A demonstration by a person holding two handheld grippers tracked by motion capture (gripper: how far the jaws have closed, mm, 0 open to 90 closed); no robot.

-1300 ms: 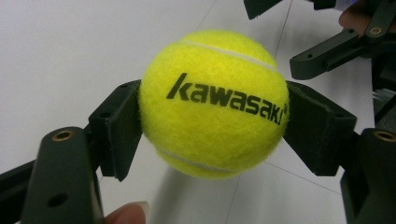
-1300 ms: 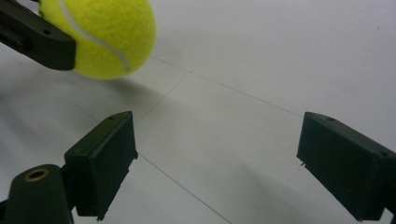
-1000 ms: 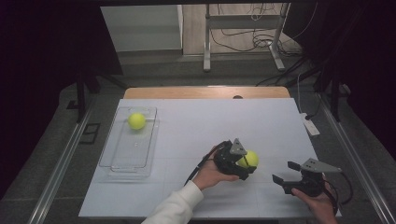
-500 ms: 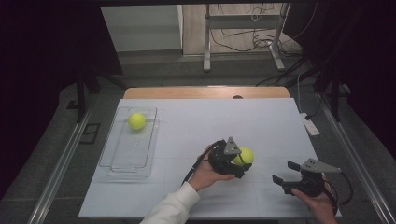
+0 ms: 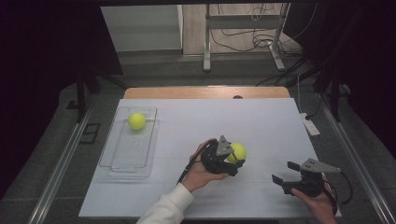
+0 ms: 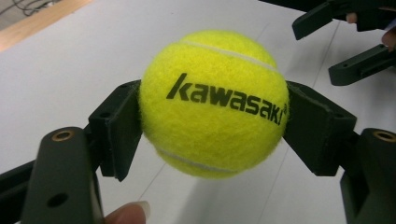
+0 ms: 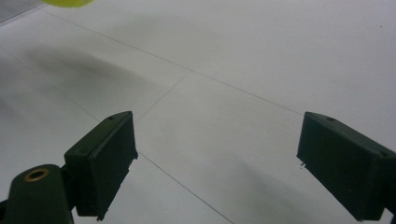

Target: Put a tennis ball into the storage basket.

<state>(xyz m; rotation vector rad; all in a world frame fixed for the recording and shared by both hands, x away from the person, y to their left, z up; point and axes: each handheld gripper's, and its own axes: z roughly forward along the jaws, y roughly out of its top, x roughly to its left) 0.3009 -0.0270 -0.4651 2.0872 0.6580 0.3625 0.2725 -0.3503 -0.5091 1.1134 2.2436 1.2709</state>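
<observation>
The left gripper (image 5: 232,161) was clamped on a yellow tennis ball (image 5: 237,152), one black pad pressed into the felt on either side; the left gripper view confirmed the hold, with the ball (image 6: 214,103) seated squarely between the pads and its "kawasaki" lettering facing the camera. The ball appeared to be held just clear of the white table (image 5: 261,121), near the middle of its front half. A second tennis ball (image 5: 137,121) already lay at the far end of the clear plastic tray (image 5: 116,158) on the left of the table, well apart from the held one.

Judged from this layout, the work was about half done: one ball was in the tray, and the held ball remained to be carried across and released there.

The right gripper (image 5: 292,179) rested at the front right of the table with its jaws standing wide apart and nothing between them; its own view showed bare table beyond the pads (image 7: 105,161).

Limits of observation: the ball's underside and its clearance above the table could not be confirmed. The tray's walls were faint against the table, so their height was uncertain.
</observation>
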